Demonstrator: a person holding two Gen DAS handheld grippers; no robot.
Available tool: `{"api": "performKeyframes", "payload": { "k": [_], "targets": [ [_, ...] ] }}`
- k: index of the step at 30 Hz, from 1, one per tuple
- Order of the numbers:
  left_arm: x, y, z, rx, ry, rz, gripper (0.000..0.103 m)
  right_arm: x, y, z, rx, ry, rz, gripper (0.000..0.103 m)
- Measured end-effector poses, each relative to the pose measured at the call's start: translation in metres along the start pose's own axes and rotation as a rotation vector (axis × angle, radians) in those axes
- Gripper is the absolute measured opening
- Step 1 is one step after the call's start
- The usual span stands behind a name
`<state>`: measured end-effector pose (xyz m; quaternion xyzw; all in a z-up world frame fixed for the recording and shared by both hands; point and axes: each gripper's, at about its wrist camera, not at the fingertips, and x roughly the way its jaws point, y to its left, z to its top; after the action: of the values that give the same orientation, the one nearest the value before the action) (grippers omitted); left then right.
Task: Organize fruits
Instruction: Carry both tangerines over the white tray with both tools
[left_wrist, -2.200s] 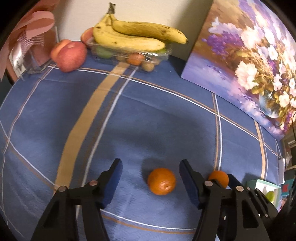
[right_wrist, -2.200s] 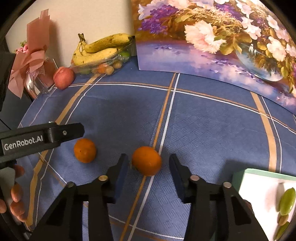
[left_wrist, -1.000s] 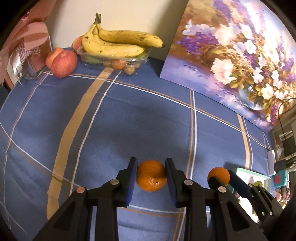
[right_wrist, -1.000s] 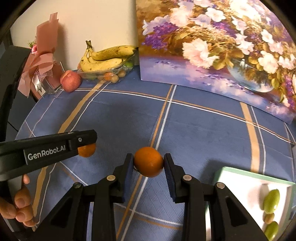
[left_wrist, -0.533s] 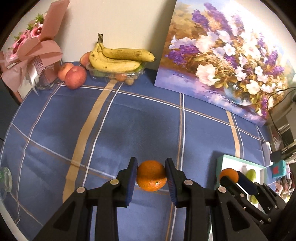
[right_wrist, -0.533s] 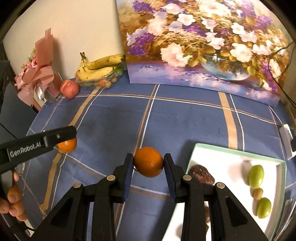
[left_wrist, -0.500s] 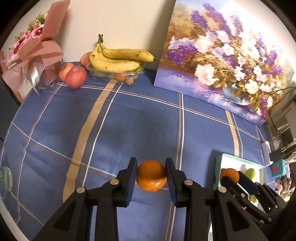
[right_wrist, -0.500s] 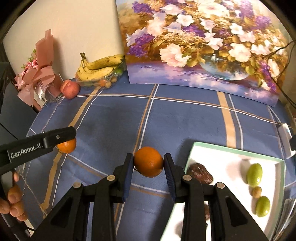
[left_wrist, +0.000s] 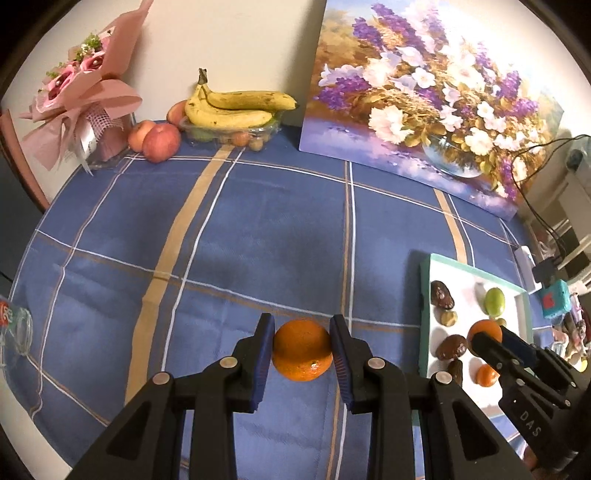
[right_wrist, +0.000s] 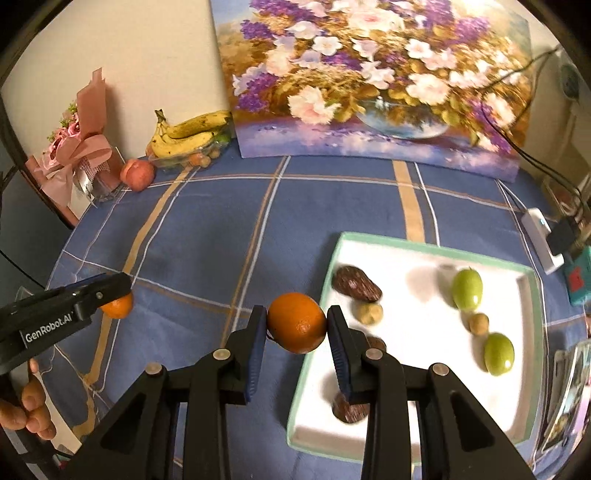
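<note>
Two oranges, both airborne: the first orange (left_wrist: 302, 350) is clamped between the blue pads of the left tongs (left_wrist: 302, 350), clear of the blue plaid tablecloth (left_wrist: 258, 229); the second orange (right_wrist: 297, 322) is clamped the same way in the right tongs (right_wrist: 297, 325), poised at the near left rim of the white tray (right_wrist: 424, 254) with the mint-green edge. Each fruit is gripped across its widest part, pads on opposite sides – a hold that, by appearance, keeps a round thing from rolling out in transit. Tray contents, right-wrist view: two green fruits (right_wrist: 467, 288), dark brown date-like pieces (right_wrist: 356, 288), small tan round fruits (right_wrist: 370, 313); the left-wrist view also shows a small orange fruit (left_wrist: 487, 374) already lying there, which suggests the tray is the collecting place. Both tongs slant steeply downward over the table, side by side, the right nearer the tray; fingers of the person's left hand (right_wrist: 29, 410) show beneath the left tool's body. Outlying items at the far wall – a banana bunch (left_wrist: 236, 109) on a clear punnet of small fruits, red apples (left_wrist: 160, 137), a pink wrapped bouquet (left_wrist: 81, 103), a flower painting (left_wrist: 424, 103) leaning upright. Judged stage: carrying, release into the tray not yet made.
</note>
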<state>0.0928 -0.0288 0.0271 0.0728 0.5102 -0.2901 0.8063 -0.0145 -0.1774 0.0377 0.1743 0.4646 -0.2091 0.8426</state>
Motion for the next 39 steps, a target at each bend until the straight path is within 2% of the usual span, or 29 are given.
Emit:
{"api": "performKeyframes", "payload": {
  "k": [7,18,28,32,39],
  "targets": [
    [0.012,-0.014,-0.031,-0.003,0.071,-0.047,0.033,-0.01,-0.017,-0.026,0.05,0.026,0.0,0.035],
    [0.005,-0.04,-0.053,0.022,0.074,-0.035,0.033,-0.028,-0.025,-0.048,0.059,0.018,-0.01,0.035],
    [0.014,-0.07,-0.061,0.057,0.099,-0.04,0.033,-0.033,-0.037,-0.054,0.078,0.018,0.004,0.035],
    [0.017,-0.083,-0.065,0.084,0.1,-0.055,0.033,-0.034,-0.048,-0.056,0.093,0.025,-0.005,0.035],
    [0.025,-0.116,-0.073,0.172,0.111,-0.094,0.033,-0.031,-0.091,-0.063,0.186,0.061,-0.077,0.035]
  ]
}}
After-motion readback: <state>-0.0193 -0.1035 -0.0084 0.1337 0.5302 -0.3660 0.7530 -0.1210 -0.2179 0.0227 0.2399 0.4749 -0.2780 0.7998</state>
